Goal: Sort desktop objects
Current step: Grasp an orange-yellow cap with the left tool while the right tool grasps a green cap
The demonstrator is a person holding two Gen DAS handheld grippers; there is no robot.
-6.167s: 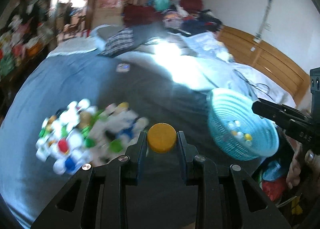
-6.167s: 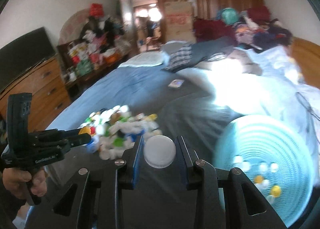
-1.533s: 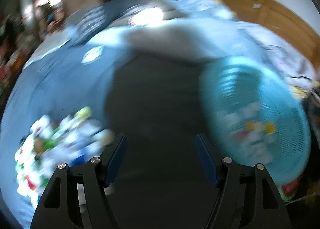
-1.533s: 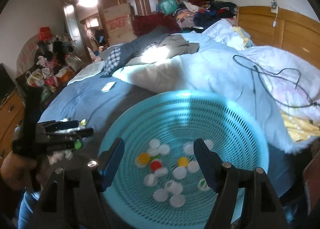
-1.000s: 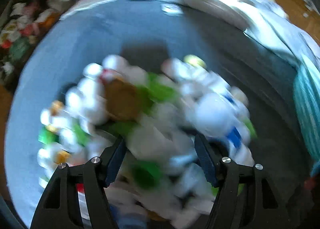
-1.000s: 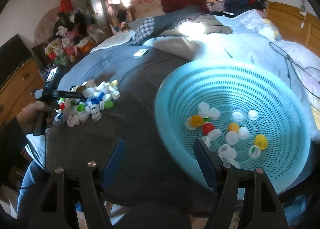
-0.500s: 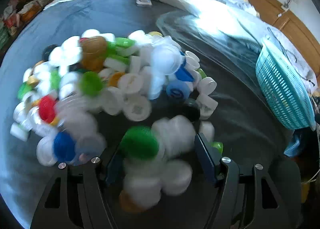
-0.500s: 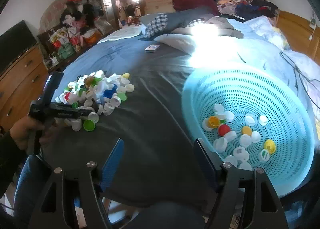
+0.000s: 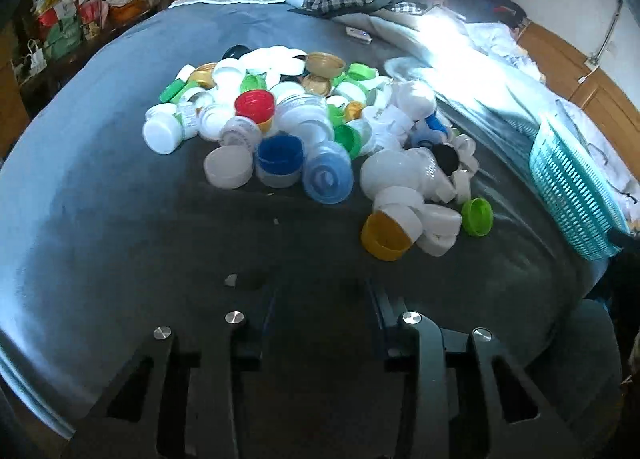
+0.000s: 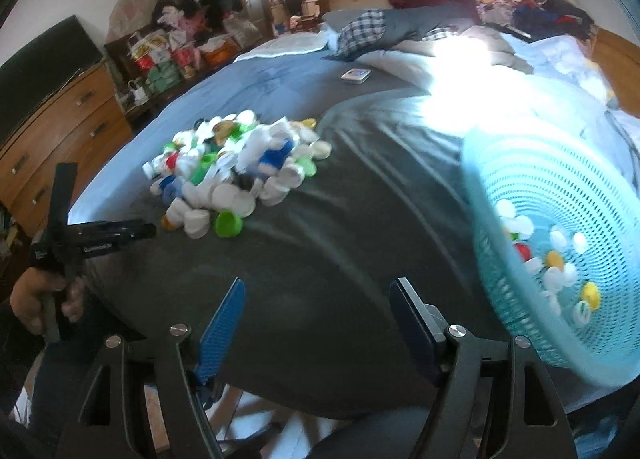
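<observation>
A heap of plastic bottle caps (image 9: 304, 127) in white, blue, green, red and yellow lies on the dark grey bedspread (image 9: 120, 227). A yellow cap (image 9: 386, 237) and a green cap (image 9: 477, 216) sit at its near edge. My left gripper (image 9: 322, 299) hovers just short of the heap. Its jaws are closing, and only cloth shows in the gap between them. From the right wrist view the left gripper (image 10: 150, 230) points at the heap (image 10: 240, 167). My right gripper (image 10: 318, 307) is open and empty over bare cloth. The turquoise basket (image 10: 560, 187) to its right holds several caps.
The basket (image 9: 568, 187) stands at the bed's right side. A small white box (image 10: 355, 75) lies further up the bed, near the checked clothes (image 10: 360, 33). A wooden dresser (image 10: 60, 119) stands on the left. A hand (image 10: 36, 299) holds the left gripper.
The left gripper has backed off from over the heap to its near edge, and its jaws have narrowed. The right gripper has swung left, so the basket now sits at the right edge.
</observation>
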